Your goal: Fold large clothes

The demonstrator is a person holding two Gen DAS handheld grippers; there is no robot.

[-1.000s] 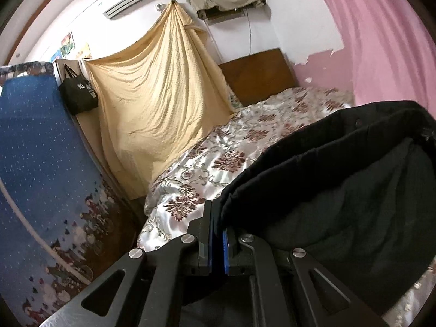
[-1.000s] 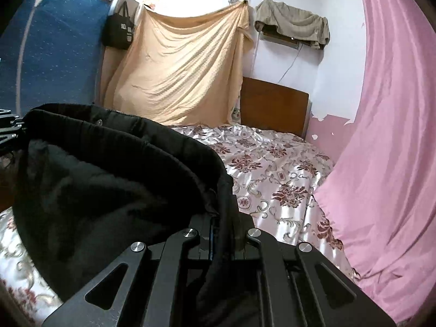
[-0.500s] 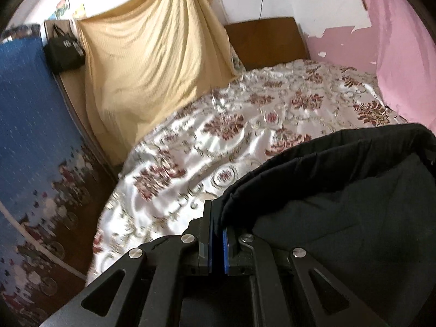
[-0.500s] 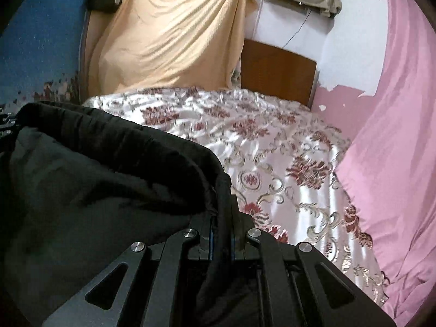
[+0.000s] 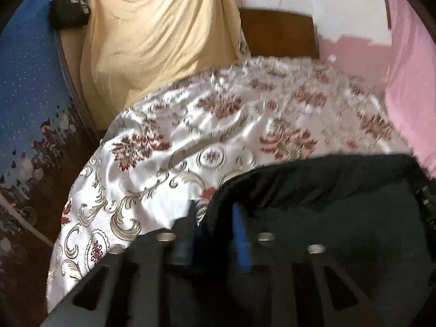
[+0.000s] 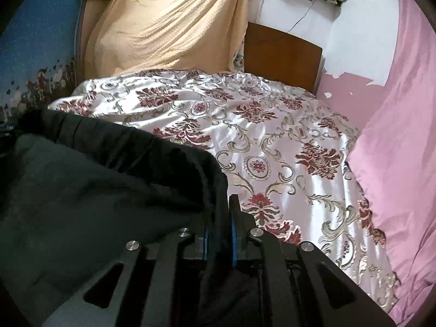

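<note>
Over the near end of the bed (image 6: 286,147): black garment (image 6: 81,185) spread between both tools.
Left hand-held gripper (image 5: 215,212) has its jaws spread, garment edge lying loose between the blue pads; view blurred. Right hand-held gripper (image 6: 219,212) pinches the garment's right corner. Floral bedspread (image 5: 169,147) lies beyond; pink curtain (image 6: 395,136) at right.

Left view motion-blurred, black garment (image 6: 90,190) cut off at edges
</note>
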